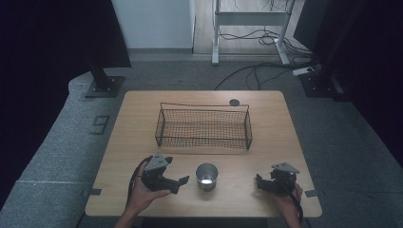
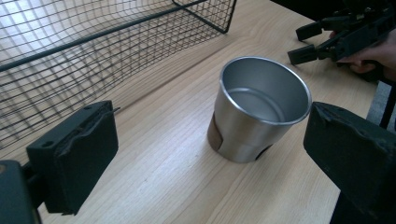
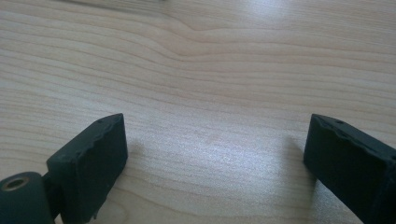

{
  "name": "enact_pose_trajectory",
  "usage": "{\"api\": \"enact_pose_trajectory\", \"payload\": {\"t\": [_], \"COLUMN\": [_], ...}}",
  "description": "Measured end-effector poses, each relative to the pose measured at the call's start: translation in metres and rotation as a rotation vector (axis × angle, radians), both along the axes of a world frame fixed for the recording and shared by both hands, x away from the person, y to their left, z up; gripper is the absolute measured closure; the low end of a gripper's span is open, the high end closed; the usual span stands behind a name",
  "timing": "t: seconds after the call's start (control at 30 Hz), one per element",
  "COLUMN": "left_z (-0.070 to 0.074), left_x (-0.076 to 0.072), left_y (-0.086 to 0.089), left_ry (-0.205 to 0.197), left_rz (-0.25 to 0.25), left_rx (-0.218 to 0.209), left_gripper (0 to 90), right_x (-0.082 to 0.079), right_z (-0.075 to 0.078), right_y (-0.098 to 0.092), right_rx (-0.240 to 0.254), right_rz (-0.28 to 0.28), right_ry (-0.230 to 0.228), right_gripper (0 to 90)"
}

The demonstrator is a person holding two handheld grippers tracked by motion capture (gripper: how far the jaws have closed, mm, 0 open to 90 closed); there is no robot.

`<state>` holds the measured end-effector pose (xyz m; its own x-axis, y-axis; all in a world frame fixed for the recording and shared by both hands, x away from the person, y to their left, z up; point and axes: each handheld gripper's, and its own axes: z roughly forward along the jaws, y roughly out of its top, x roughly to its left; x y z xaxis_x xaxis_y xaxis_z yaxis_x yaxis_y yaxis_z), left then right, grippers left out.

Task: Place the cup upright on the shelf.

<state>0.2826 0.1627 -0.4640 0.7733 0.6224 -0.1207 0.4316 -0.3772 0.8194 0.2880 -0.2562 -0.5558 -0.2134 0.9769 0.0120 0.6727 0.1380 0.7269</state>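
Table [image 1: 142,118]: light wood, square-cornered, on grey carpet with cables beyond the far edge.
Metal cup [image 1: 206,176]: upright near the middle of the near edge, between the two grippers; open mouth up, inside bare and shiny; touching neither gripper.
Wire basket [image 1: 203,127]: black mesh, long and low, across the middle of the table toward the far edge, well apart from the cup; nothing visible inside.
Black disc [image 1: 234,102]: small, round, flat on the table just behind the basket's far right corner.
Left gripper [image 1: 177,183]: held in the left hand [image 1: 142,192] near the near left corner, aimed at the cup; jaws spread wide, holding nothing; in the left gripper view the cup [image 2: 258,108] just ahead, closer to the right-hand jaw, with the basket [image 2: 93,56] behind.
Right gripper [image 1: 259,182]: held in the right hand [image 1: 287,202] near the near right corner, low over the wood; jaws spread apart over bare table [image 3: 210,70], gripping nothing; also visible far off in the left gripper view [image 2: 308,44].
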Motion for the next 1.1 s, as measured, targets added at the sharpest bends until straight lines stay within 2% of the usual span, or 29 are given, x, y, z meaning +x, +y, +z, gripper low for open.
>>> {"api": "enact_pose_trajectory", "payload": {"t": [0.57, 1.1], "left_z": [-0.010, -0.019], "left_x": [0.003, 0.008], "left_y": [-0.039, -0.063], "left_ry": [0.023, 0.050], "left_rz": [-0.082, -0.116], "left_rx": [0.017, 0.055], "left_gripper": [1.4, 2.0], "right_x": [0.000, 0.000], "right_z": [0.000, 0.000], "right_y": [0.000, 0.000], "right_rx": [0.000, 0.001], "right_rz": [0.000, -0.001], "right_ry": [0.000, -0.001], "right_gripper": [6.1, 6.0]}}
